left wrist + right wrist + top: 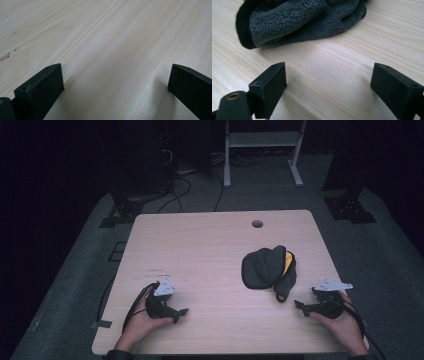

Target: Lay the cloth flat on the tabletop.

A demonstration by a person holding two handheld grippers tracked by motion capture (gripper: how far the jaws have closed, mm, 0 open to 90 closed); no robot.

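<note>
A crumpled dark grey fleece cloth (268, 267) with a yellow patch lies on the right half of the light wooden table (210, 250). In the right gripper view the fuzzy cloth (299, 20) sits just beyond my open jaws. My right gripper (301, 307) rests near the table's front right corner, open and empty, a short way in front of the cloth. Near the front left, my left gripper (180, 315) rests on the table, open, with bare wood (115, 50) between its jaws.
A round cable hole (257, 224) sits near the table's far edge. Beyond the table stand a white metal frame (262, 150) and black stand bases (120, 212) with cables on the grey floor.
</note>
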